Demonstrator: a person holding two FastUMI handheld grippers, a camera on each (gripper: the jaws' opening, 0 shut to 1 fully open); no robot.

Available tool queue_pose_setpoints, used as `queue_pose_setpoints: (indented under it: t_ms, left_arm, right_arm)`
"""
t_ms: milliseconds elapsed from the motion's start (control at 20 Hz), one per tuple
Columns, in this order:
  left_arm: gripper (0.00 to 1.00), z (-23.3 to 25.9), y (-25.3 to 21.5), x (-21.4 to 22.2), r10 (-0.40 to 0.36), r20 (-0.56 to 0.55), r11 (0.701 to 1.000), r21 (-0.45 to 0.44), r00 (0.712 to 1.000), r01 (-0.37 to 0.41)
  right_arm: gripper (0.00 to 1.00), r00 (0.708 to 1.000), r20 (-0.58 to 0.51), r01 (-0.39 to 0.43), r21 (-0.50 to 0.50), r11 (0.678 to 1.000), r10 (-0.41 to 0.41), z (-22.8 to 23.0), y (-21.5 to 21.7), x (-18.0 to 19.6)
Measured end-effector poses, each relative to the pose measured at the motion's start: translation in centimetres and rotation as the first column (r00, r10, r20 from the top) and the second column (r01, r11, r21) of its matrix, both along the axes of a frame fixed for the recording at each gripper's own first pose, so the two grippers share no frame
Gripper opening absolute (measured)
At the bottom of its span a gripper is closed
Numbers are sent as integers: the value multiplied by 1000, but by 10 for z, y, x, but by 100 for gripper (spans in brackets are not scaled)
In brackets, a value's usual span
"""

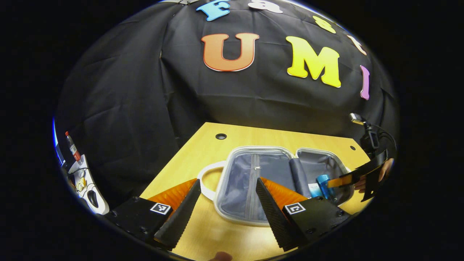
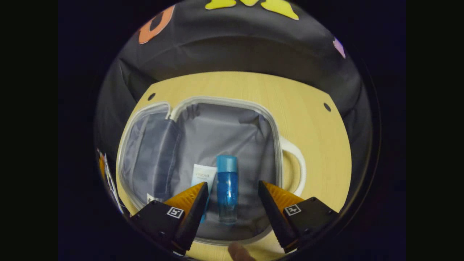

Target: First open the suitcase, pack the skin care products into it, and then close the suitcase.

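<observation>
The small suitcase (image 1: pixel 250 203) lies open on the wooden table, both grey-lined halves (image 2: pixel 224 134) flat and its white handle (image 2: pixel 296 163) to one side. Inside one half lie a blue bottle (image 2: pixel 227 188) and a white tube (image 2: pixel 201 178), side by side. My right gripper (image 2: pixel 233 186) is open just above them, one finger on each side of the bottle, not touching it. In the left gripper view, the right gripper (image 1: pixel 344 180) and the hand holding it reach in over the blue bottle (image 1: pixel 323 185). My left gripper (image 1: pixel 228 185) hangs open and holds nothing at the near rim of the other half.
The wooden table (image 1: pixel 203 232) has round holes (image 1: pixel 220 136) near its back corners, with black cloth behind. A white stand with a red-capped pen (image 1: pixel 72 146) sits off the table's left side. A fingertip (image 2: pixel 237 252) shows at the bottom edge.
</observation>
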State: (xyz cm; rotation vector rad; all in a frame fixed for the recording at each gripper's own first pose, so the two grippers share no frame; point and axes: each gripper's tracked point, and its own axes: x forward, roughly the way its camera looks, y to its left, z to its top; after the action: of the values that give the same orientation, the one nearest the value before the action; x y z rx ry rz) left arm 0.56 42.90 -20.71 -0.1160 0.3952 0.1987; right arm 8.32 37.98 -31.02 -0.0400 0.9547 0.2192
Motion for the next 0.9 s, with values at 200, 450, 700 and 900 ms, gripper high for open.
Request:
queue_pose_setpoints:
  t_ms: [200, 450, 700, 900]
  left_arm:
    - [98, -17, 33, 16, 35, -26, 999, -36, 999, -36]
    - [98, -49, 60, 41, 55, -41, 991, -124, 998, -60]
    - [99, -82, 74, 64, 132, -62, 850, -506, 989, -145]
    - [97, -101, 85, 74, 143, -111, 663, -727, 983, -179]
  right_arm:
    - [82, 987, 141, -80, 35, 996, 74, 58, -2, -6]
    - [78, 931, 334, -171, 36, 985, 149, 144, -38, -35]
    - [77, 876, 466, -136, -8, 991, 124, 215, -101, -67]
    - [80, 855, 517, -67, 39, 997, 37, 264, -135, -90]
